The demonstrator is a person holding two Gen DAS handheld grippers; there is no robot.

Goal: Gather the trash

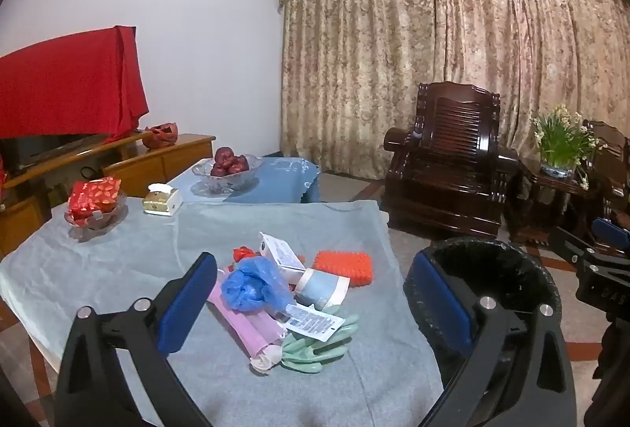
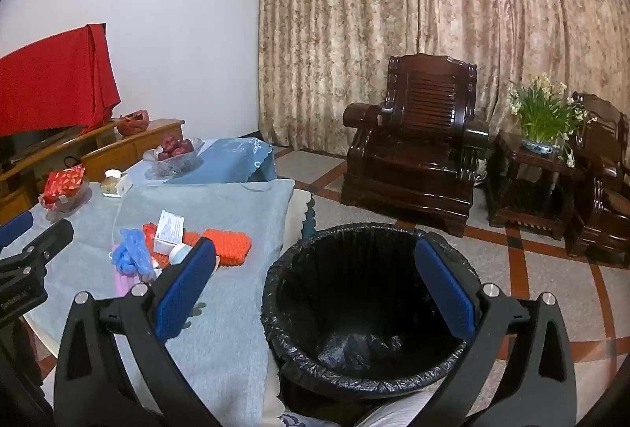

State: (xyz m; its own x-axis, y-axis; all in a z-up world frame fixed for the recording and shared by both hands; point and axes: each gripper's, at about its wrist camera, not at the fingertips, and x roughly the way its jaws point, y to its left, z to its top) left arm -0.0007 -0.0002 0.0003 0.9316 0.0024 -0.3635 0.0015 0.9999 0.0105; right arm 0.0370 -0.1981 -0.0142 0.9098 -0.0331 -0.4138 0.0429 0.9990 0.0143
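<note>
A pile of trash lies on the grey tablecloth (image 1: 118, 269): a blue plastic bag (image 1: 252, 283), a white carton (image 1: 281, 255), an orange spiky pad (image 1: 343, 266), a pink wrapper (image 1: 244, 328), a printed sachet (image 1: 311, 322), a pale cup (image 1: 321, 287) and green gloves (image 1: 315, 348). My left gripper (image 1: 315, 309) is open and empty, held above the pile. A bin with a black liner (image 2: 366, 309) stands on the floor right of the table. My right gripper (image 2: 315, 293) is open and empty above the bin's rim. The pile also shows in the right wrist view (image 2: 169, 242).
A glass bowl of red fruit (image 1: 226, 169), a tissue box (image 1: 161, 200) and a dish with a red packet (image 1: 94, 206) sit at the table's far side. A dark wooden armchair (image 2: 413, 151) and a side table with flowers (image 2: 543, 123) stand beyond the bin.
</note>
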